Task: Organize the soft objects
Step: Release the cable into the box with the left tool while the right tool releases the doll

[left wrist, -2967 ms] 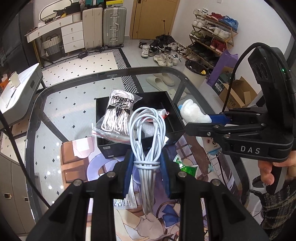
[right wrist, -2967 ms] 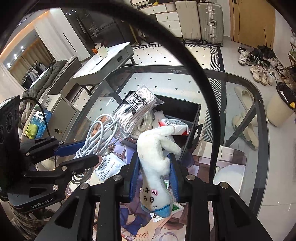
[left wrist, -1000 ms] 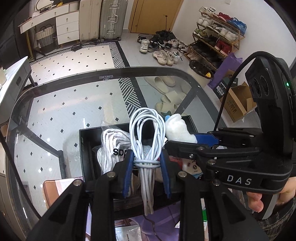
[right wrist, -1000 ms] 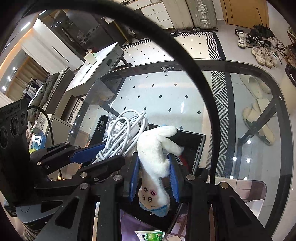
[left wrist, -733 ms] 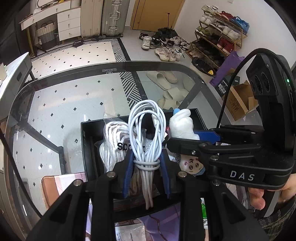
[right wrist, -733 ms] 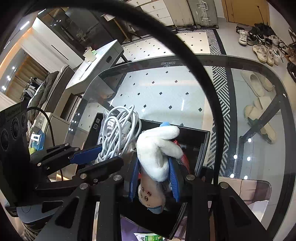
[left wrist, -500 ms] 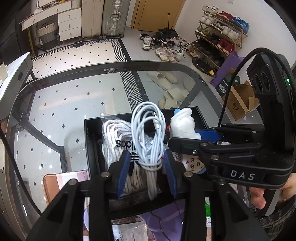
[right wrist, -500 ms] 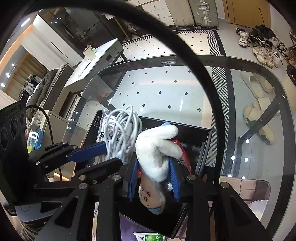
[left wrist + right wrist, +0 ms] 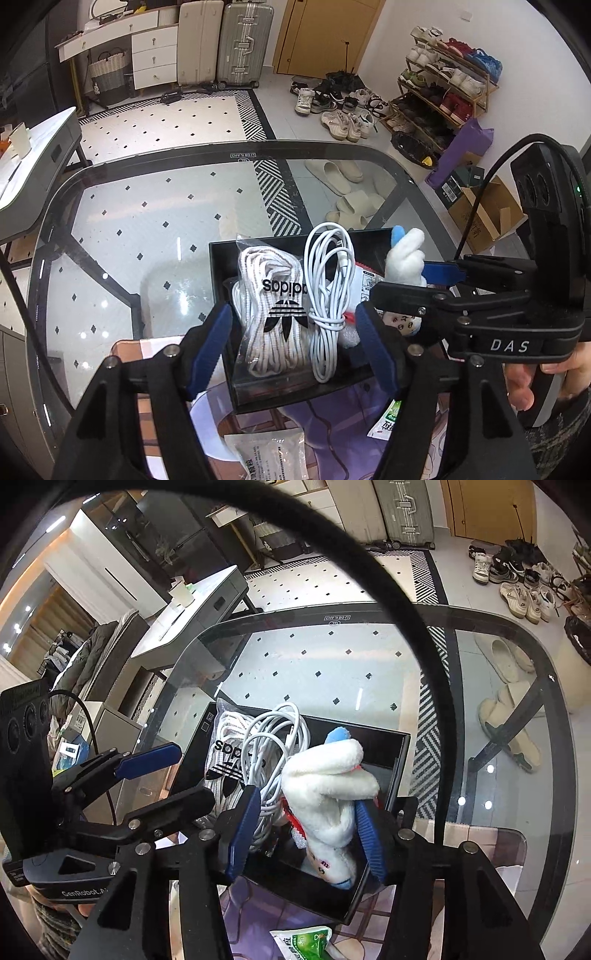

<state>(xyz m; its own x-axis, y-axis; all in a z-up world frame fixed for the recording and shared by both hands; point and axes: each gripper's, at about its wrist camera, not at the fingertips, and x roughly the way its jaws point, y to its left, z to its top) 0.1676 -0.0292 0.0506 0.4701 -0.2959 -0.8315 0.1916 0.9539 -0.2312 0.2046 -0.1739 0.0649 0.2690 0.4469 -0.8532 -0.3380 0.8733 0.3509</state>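
A black open box (image 9: 221, 258) (image 9: 399, 768) sits on the glass table. In it lie a clear bag of white adidas laces (image 9: 273, 302) (image 9: 225, 753) and a coiled white cable (image 9: 328, 280) (image 9: 273, 734). My left gripper (image 9: 293, 347) (image 9: 177, 771) is open above the box, the cable lying free between its jaws. A white plush toy (image 9: 328, 797) (image 9: 404, 254) stands in the box's right side. My right gripper (image 9: 306, 834) (image 9: 410, 277) is open around the toy, its blue pads apart from it.
A printed mat (image 9: 295, 417) lies under the box at the table's near side. A white packet (image 9: 269, 454) and a green sachet (image 9: 303, 941) (image 9: 391, 421) lie on it in front of the box. The table's black rim (image 9: 236, 151) curves around the far side.
Both grippers moved over the box, then opened. The left let go of the cable and the right let go of the plush toy; both now rest in the box.
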